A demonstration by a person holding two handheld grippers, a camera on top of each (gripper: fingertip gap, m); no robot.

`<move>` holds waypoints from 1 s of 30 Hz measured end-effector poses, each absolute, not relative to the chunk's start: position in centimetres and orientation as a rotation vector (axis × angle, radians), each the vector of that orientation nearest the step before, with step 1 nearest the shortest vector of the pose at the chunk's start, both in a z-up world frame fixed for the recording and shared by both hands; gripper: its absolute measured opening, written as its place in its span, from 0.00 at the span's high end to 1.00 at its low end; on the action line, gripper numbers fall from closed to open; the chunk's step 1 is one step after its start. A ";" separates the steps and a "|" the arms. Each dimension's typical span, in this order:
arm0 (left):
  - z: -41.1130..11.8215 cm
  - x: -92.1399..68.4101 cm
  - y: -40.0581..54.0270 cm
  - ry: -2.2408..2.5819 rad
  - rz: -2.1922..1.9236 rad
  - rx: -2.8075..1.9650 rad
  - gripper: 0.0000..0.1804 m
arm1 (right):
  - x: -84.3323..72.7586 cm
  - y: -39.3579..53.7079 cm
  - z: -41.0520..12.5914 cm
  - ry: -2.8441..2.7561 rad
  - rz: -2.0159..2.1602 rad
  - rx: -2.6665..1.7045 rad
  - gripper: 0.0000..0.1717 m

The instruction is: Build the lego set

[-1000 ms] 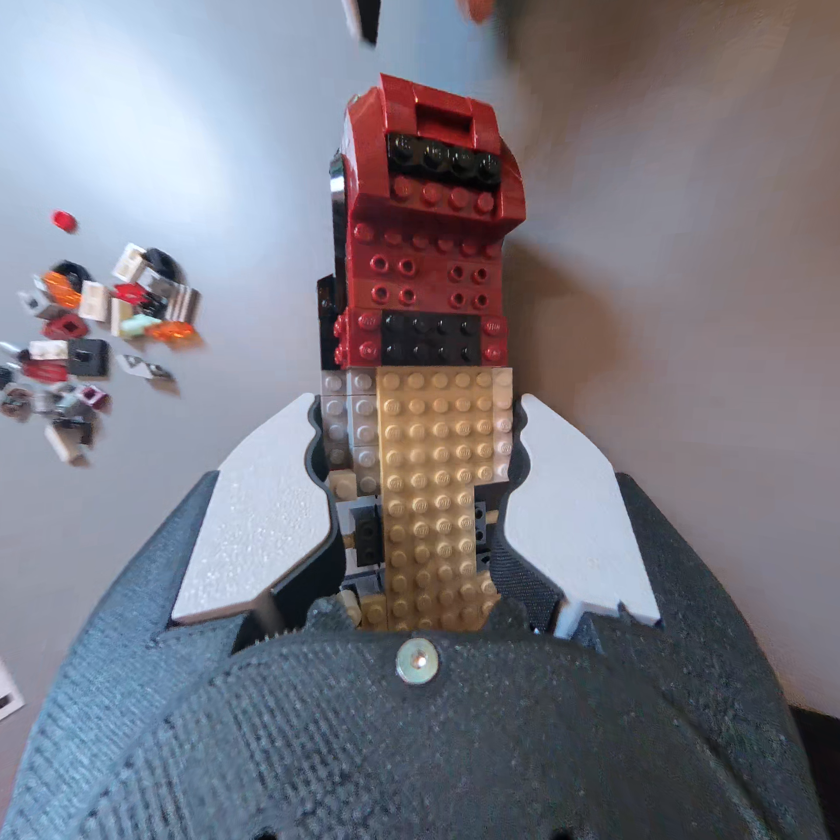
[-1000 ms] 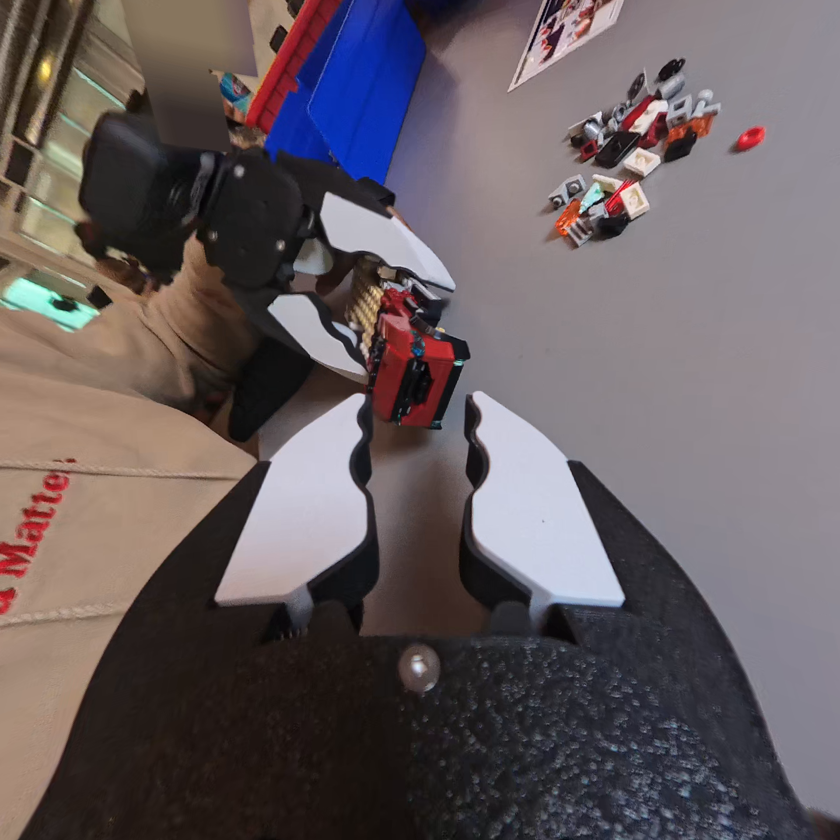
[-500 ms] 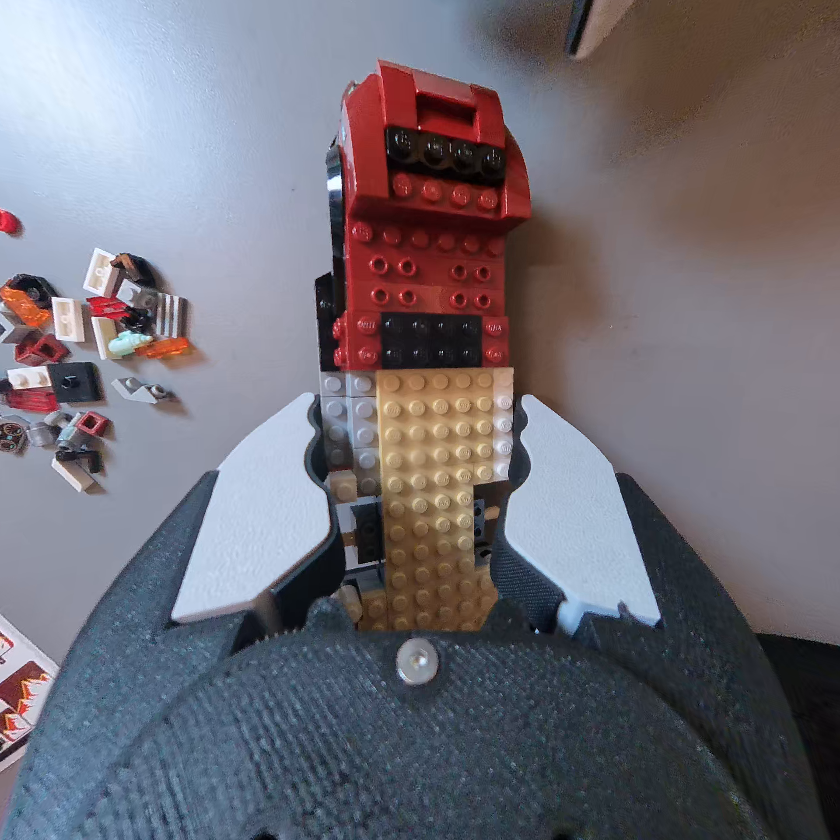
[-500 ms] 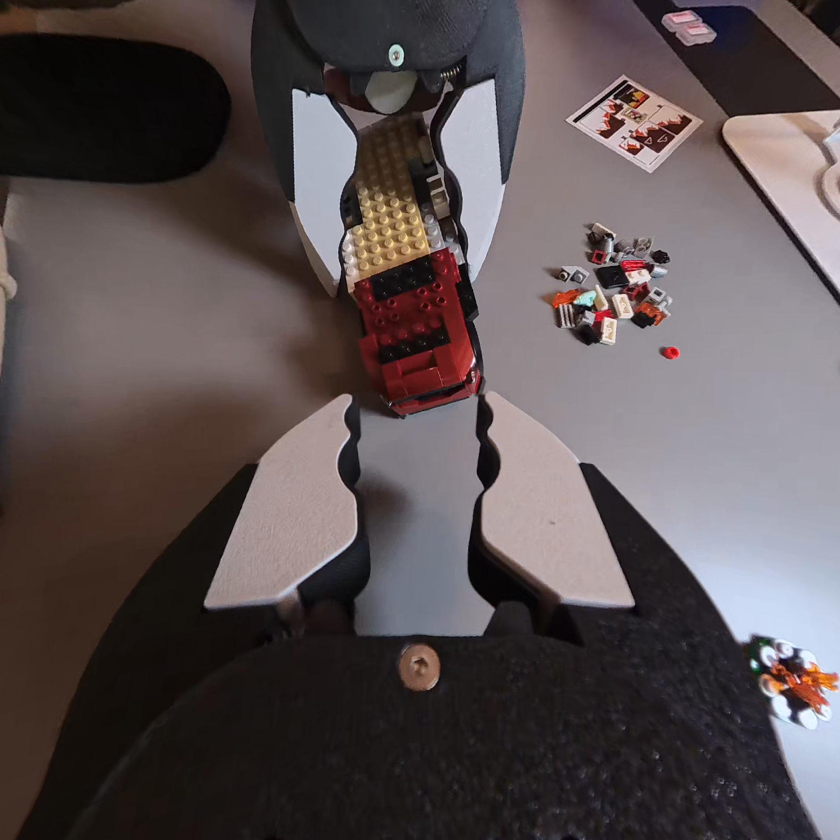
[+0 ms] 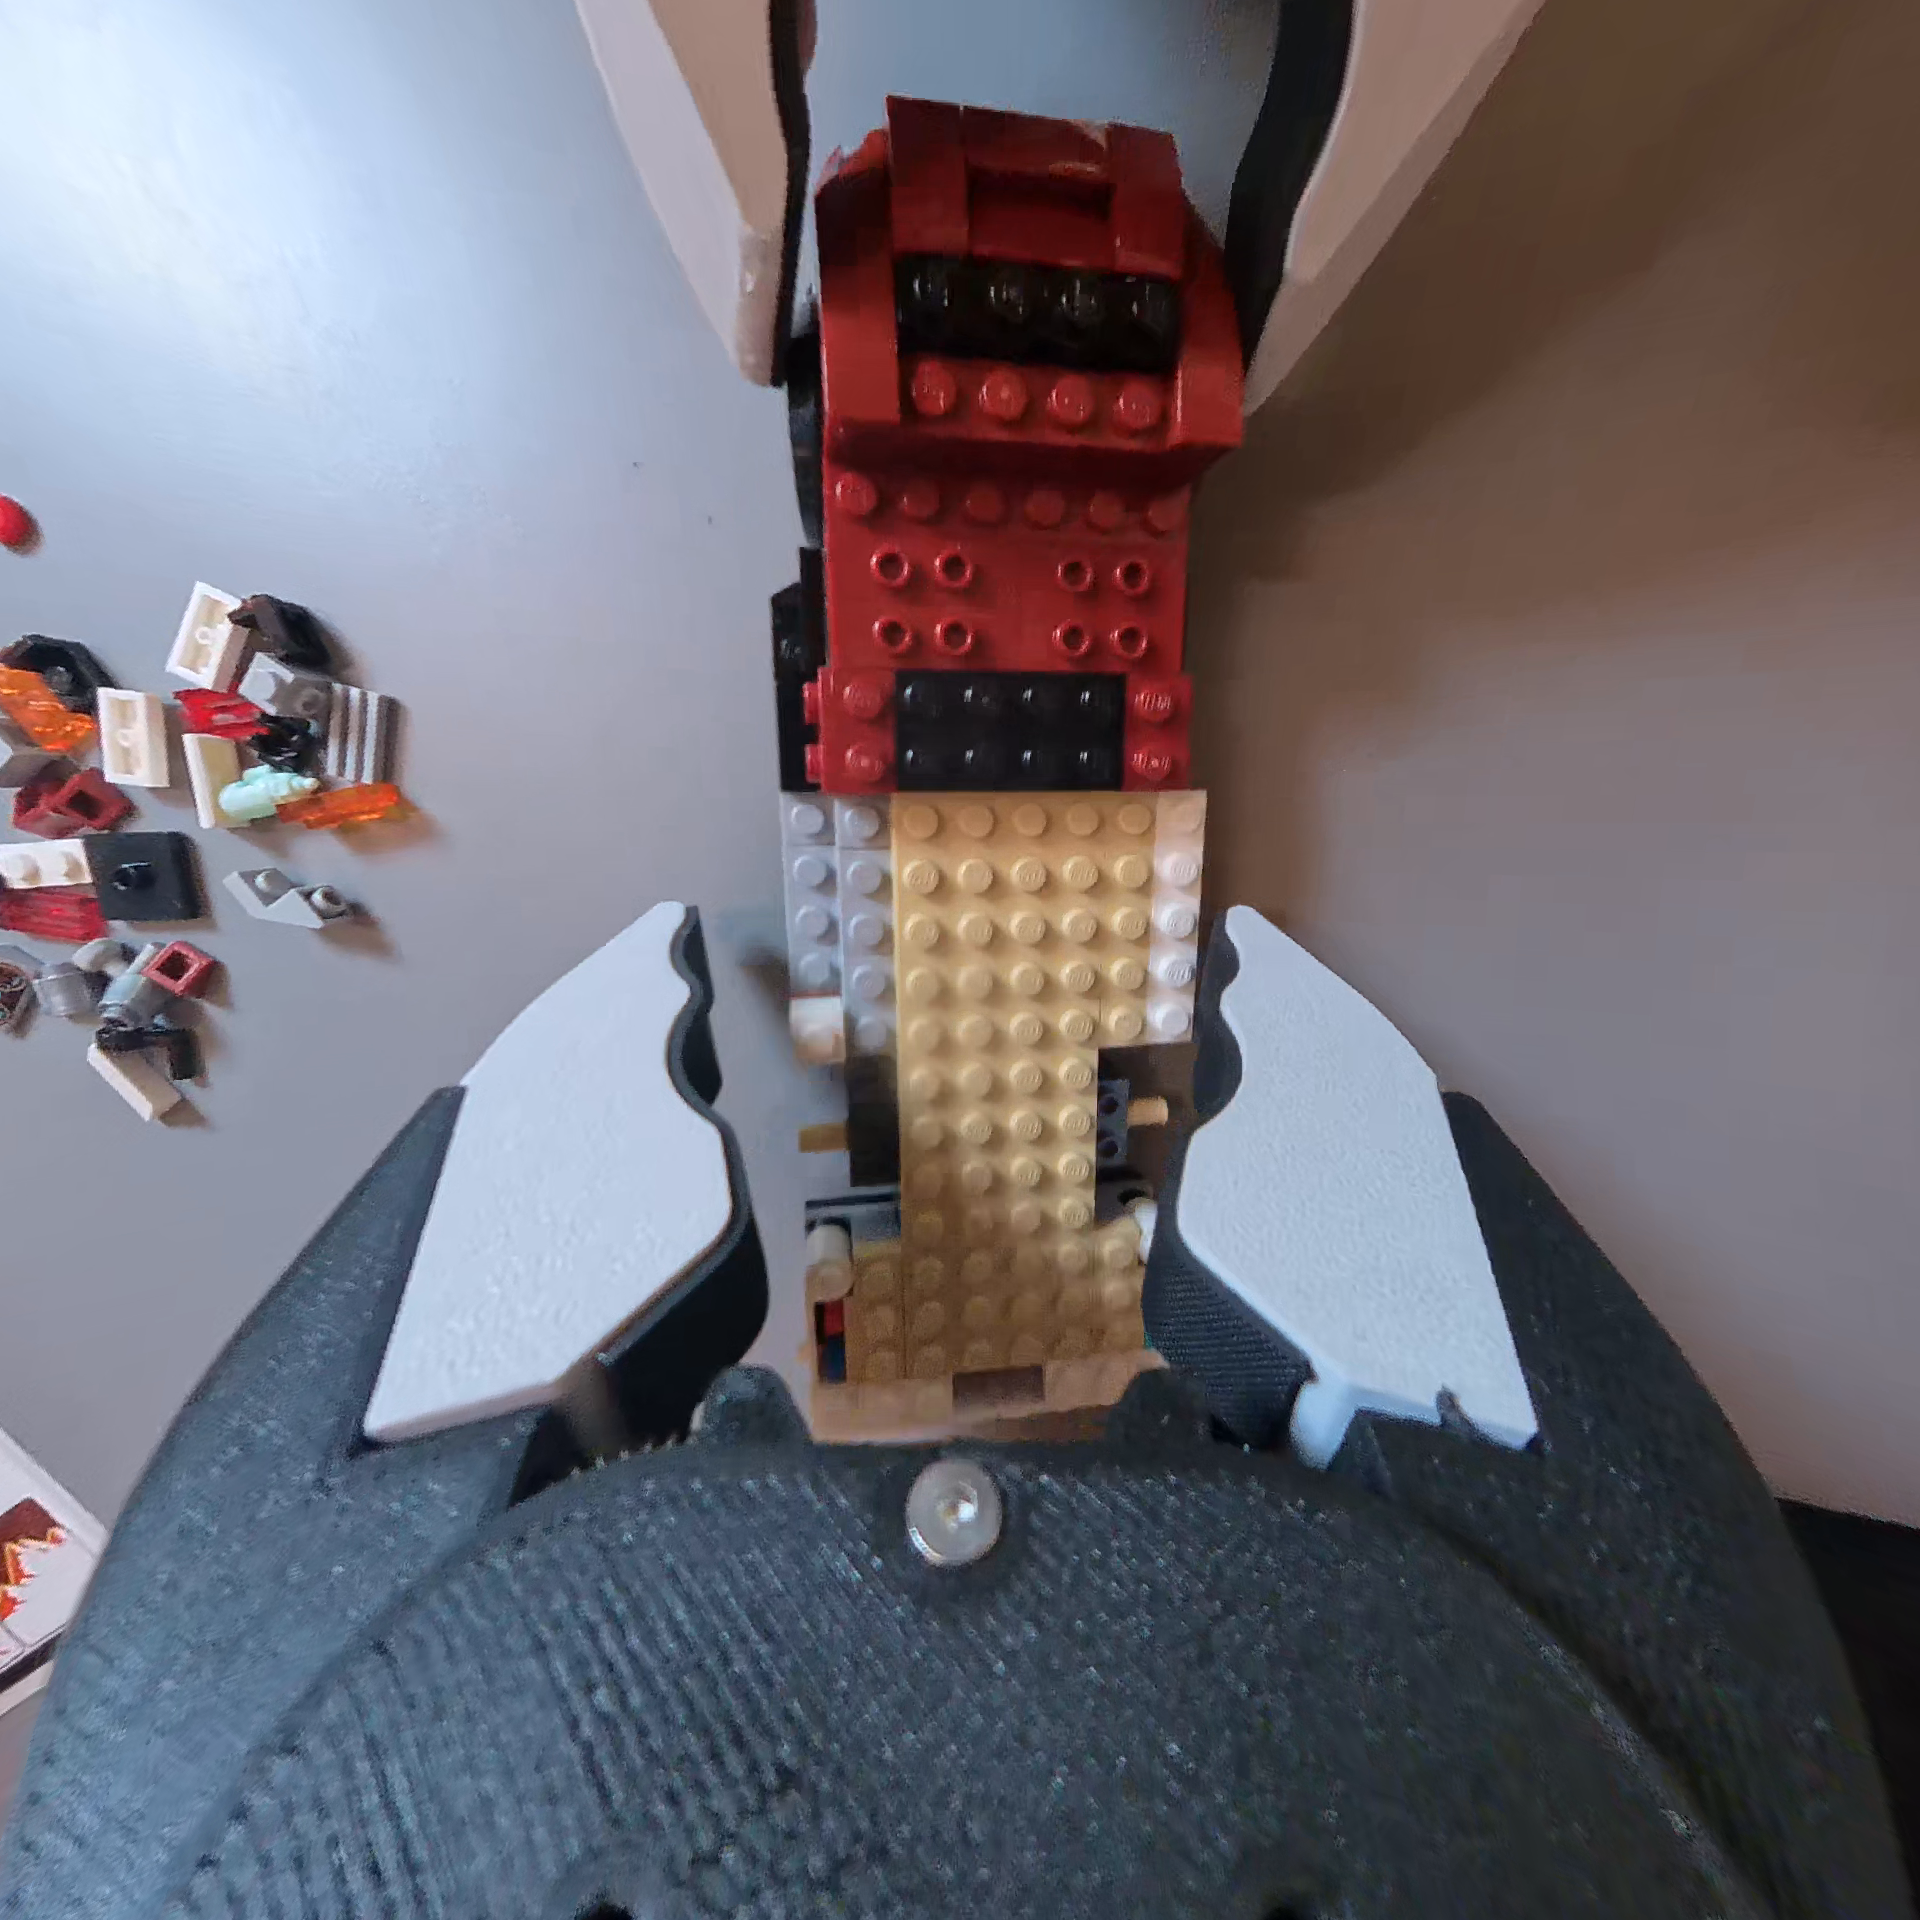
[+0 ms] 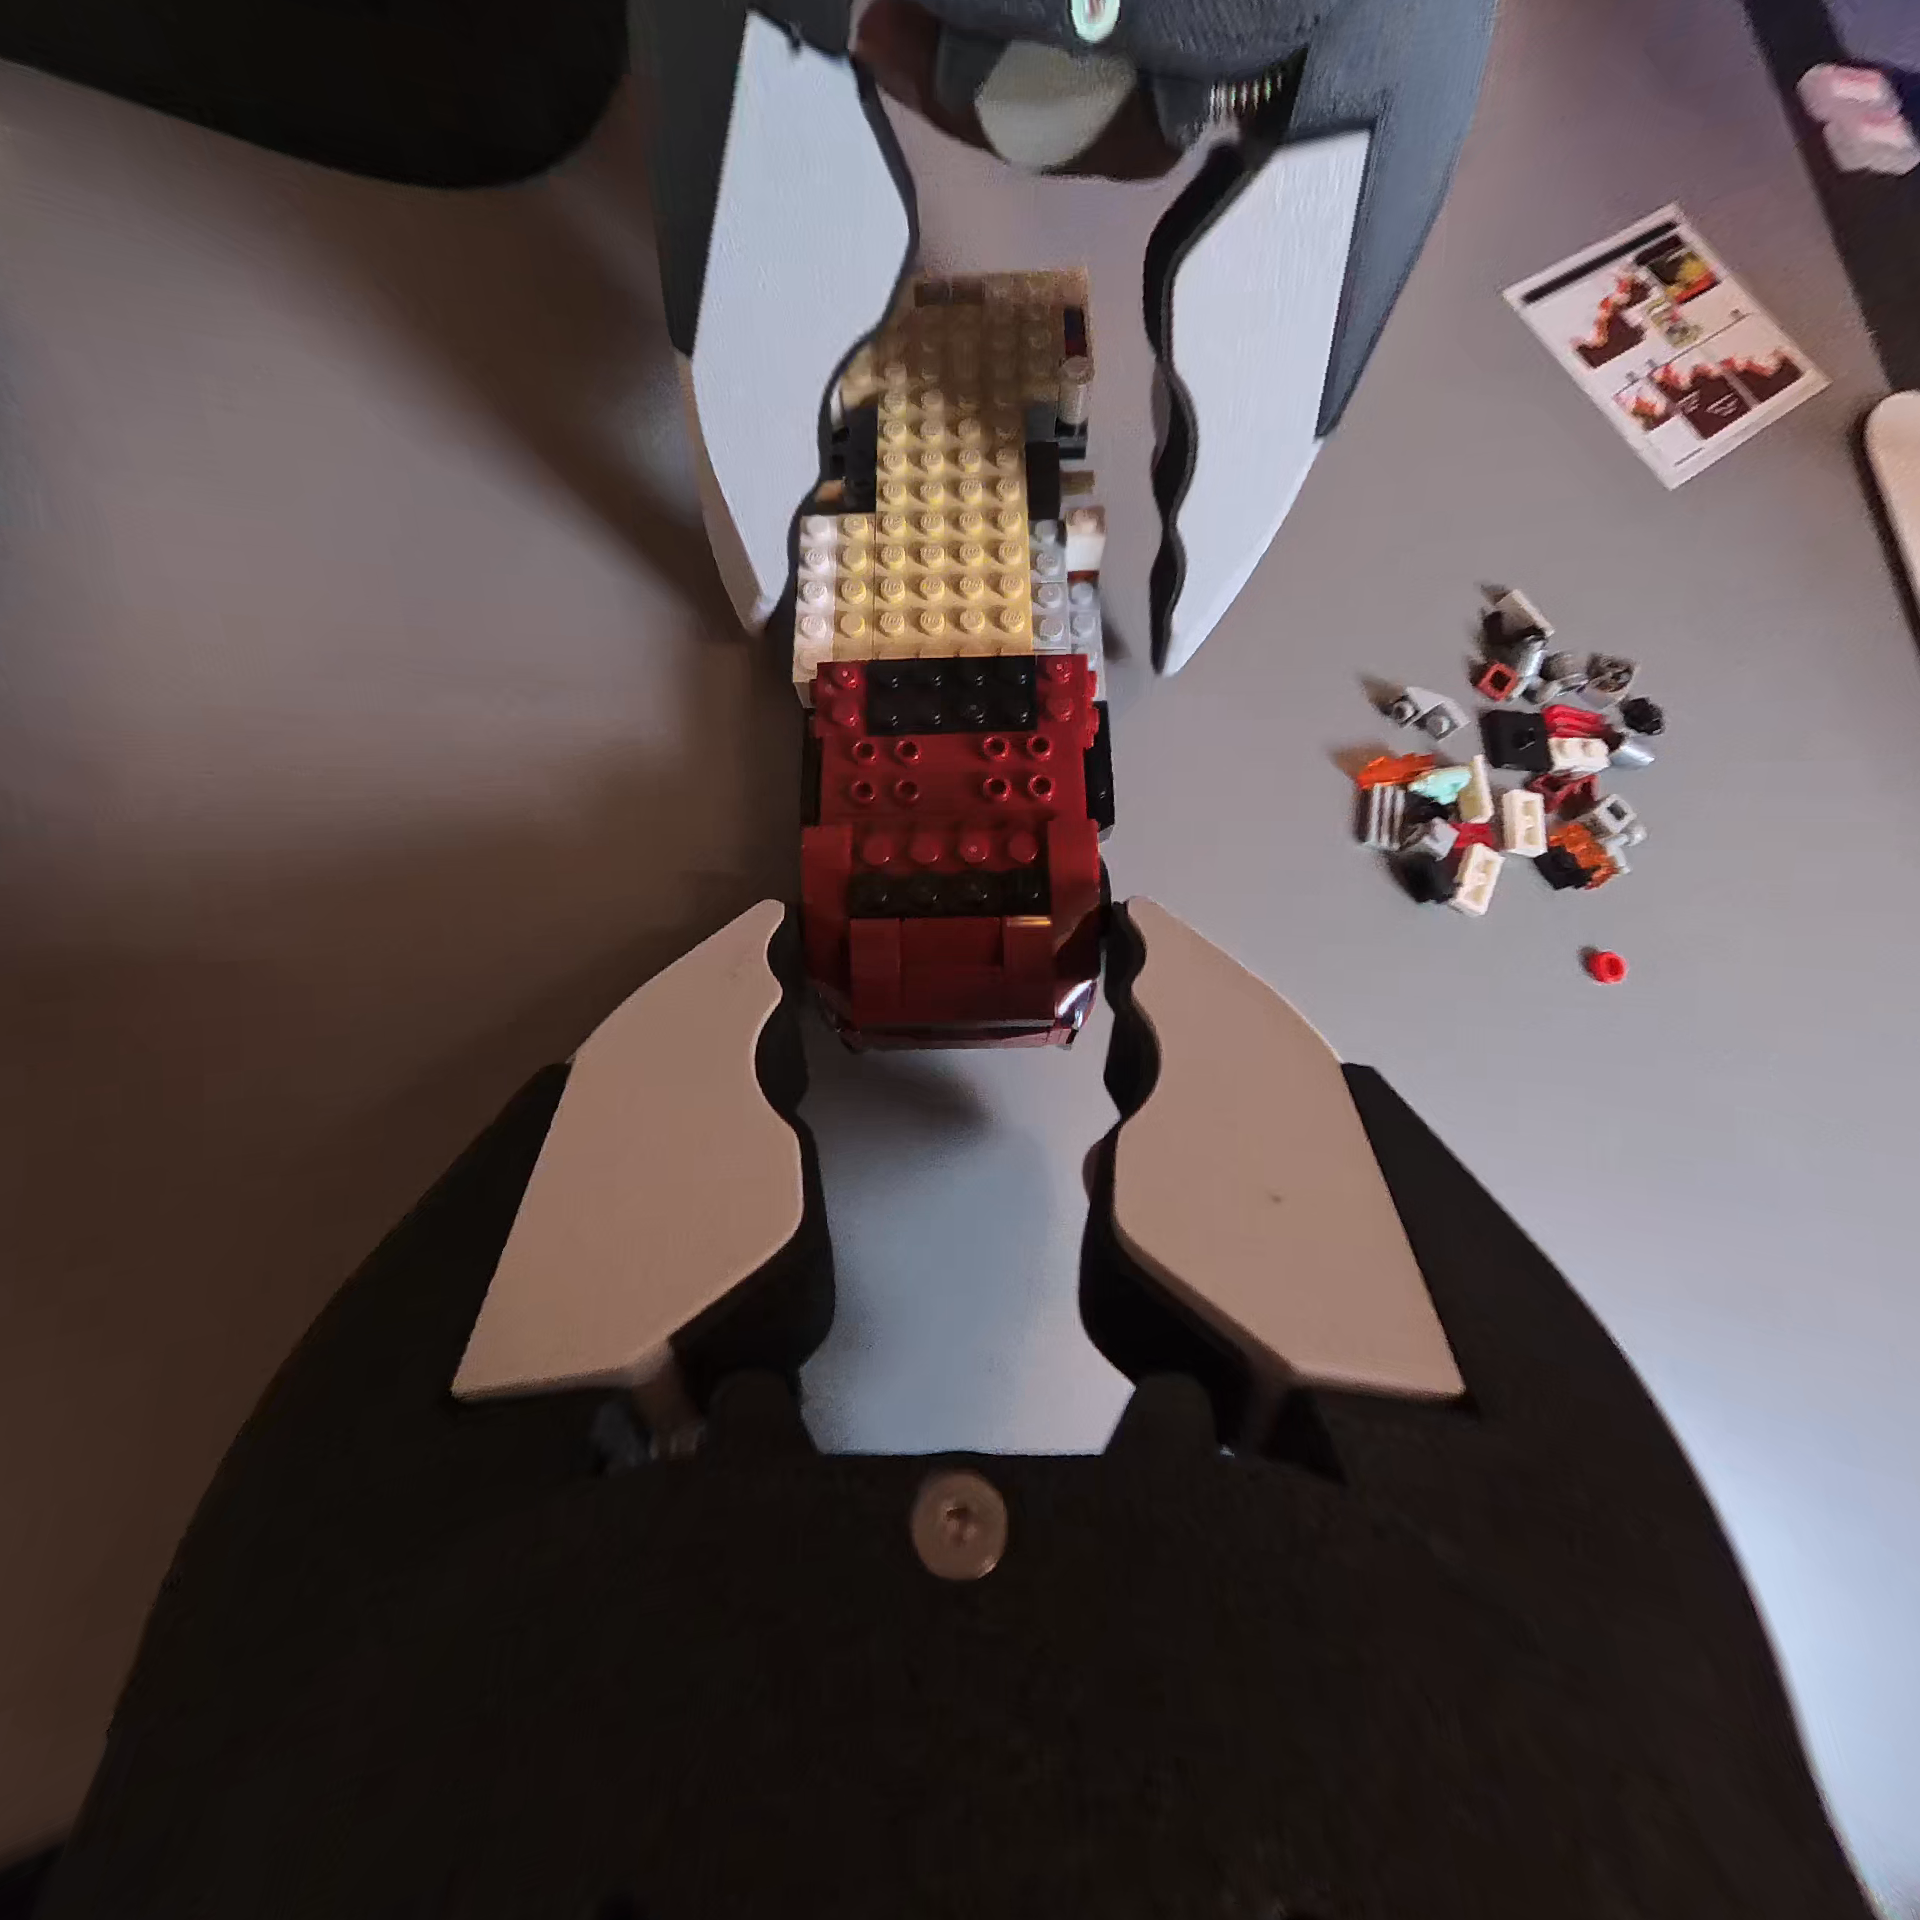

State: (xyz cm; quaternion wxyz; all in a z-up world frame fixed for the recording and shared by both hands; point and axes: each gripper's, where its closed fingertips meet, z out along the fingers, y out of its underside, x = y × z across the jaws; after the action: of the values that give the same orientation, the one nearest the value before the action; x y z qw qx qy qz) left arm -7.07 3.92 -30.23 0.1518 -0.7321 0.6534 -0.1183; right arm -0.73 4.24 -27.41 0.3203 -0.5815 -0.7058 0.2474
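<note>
A brick-built vehicle (image 5: 1018,935) with a dark red front and a tan studded rear lies on the grey table (image 5: 468,312). My left gripper (image 5: 956,920) is open around its tan rear. There is a clear gap at the left pad, and the right pad is close to the model. My right gripper (image 6: 953,914) faces it from the other end, open, with its fingertips close beside both sides of the dark red front (image 6: 945,966). I see no pad pressing there. Each gripper also shows in the other's view: the left one (image 6: 961,644) and the right one (image 5: 1013,374).
A pile of small loose bricks (image 6: 1507,790) lies to one side of the model, also seen in the left wrist view (image 5: 187,779). A red round piece (image 6: 1607,964) lies near the pile. A printed sheet (image 6: 1662,343) lies farther off. A pale board (image 6: 1896,499) is at the table's edge. Some 8 cm of space lies between my two pairs of fingers. It is some 12 cm from my left tips to the red round piece (image 6: 1607,964).
My left gripper's jaws have opened off the model's rear, which they gripped before. My right gripper has widened and moved forward until its fingertips flank the red front.
</note>
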 end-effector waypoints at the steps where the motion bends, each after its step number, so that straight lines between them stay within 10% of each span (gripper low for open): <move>1: -30.0 -6.9 3.6 1.863 -0.357 -2.093 0.50 | -0.5 4.0 -27.6 -1.870 0.672 -1.553 0.68; 30: -30.4 -6.3 1.7 1.767 -0.469 -2.042 0.61 | 1.1 3.8 -26.6 -2.024 0.701 -1.767 0.95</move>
State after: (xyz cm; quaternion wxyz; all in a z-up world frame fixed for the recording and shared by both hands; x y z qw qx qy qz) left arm -6.35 1.71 -30.40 0.1988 -0.7302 0.6318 -0.1676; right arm 1.15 3.79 -26.62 0.1814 -0.6260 -0.7167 0.2483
